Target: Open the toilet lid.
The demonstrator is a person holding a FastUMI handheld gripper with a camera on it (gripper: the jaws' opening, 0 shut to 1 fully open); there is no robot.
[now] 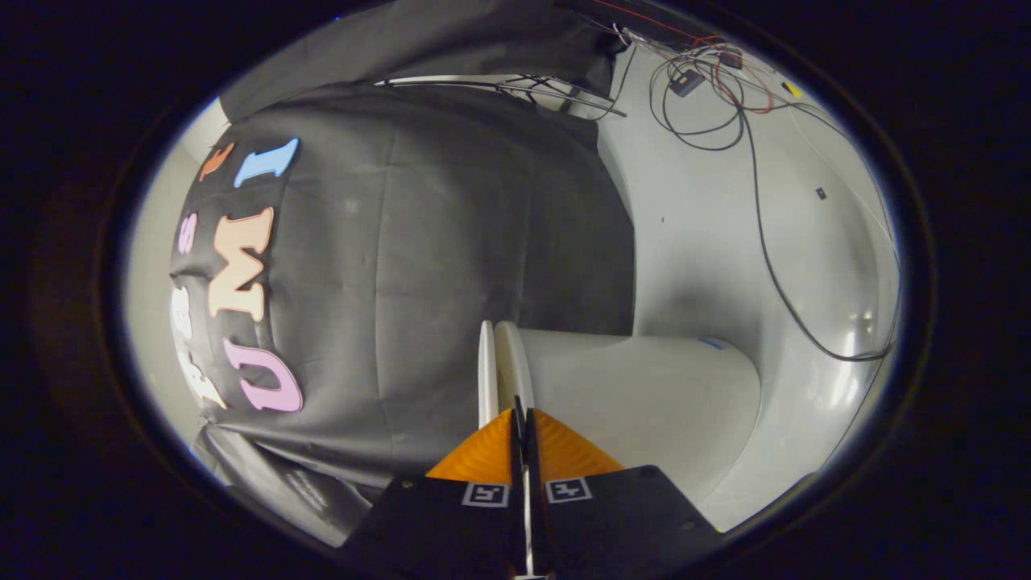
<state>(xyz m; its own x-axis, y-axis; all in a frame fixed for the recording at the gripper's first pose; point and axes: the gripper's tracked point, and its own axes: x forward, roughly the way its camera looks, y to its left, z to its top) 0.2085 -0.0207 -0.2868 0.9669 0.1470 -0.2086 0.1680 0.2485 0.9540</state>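
Two fingers of the gripper (520, 415) stand together with barely a slit between them, their tips at the edge of the toilet lid (486, 370); whether they pinch anything I cannot tell. Just beside the lid lies the seat rim (512, 366), and beyond it the white toilet body (644, 395). Behind the lid hangs black cloth (451, 258). Past the toilet, cables (757, 201) trail over the pale floor (693, 242).

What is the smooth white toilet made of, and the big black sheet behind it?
The white toilet looks like glazed ceramic or hard plastic: smooth and rigid; its lid's thin edge sits by the gripper, whose fingers are closed together. The black sheet looks like matte woven cloth: it creases and drapes.
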